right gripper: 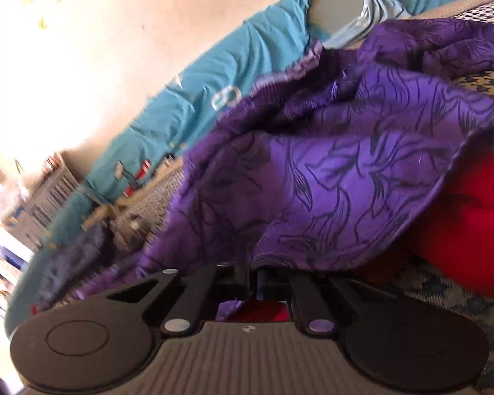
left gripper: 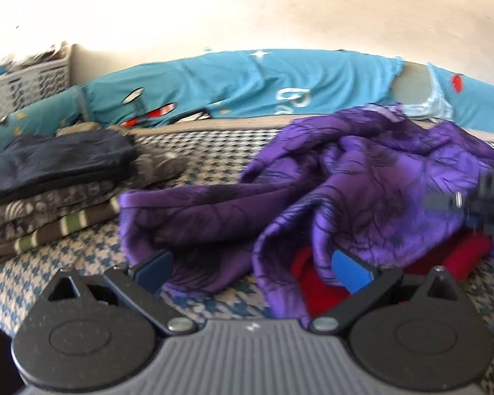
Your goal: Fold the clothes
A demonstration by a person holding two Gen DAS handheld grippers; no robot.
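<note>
- Two grippers work at a bed covered by a houndstooth-patterned blanket (left gripper: pixel 214 164), on which a crumpled purple garment (left gripper: pixel 362 177) with a dark floral print lies right of centre.
- Left gripper (left gripper: pixel 252 266): jaws spread wide and released, the blue pads (left gripper: pixel 350 268) apart; the near folds of the purple garment lie between and around the fingers, and the pads do not press on the cloth.
- Right gripper (right gripper: pixel 253 279): jaws drawn together, clenched on the near edge of the purple garment, which rises straight from the fingertips and fills the middle of the right wrist view; that view is strongly tilted.
- Red cloth (left gripper: pixel 444 253) lies beneath the purple garment at its near right side, partly covered by it.
- Stack of folded clothes (left gripper: pixel 56 191), dark on top with patterned and striped layers below, sits at the left of the bed, well apart from the purple garment.
- Turquoise printed bedding (left gripper: pixel 247 82) lines the far edge against a pale wall; a white slatted basket (left gripper: pixel 26 79) stands at far left.
</note>
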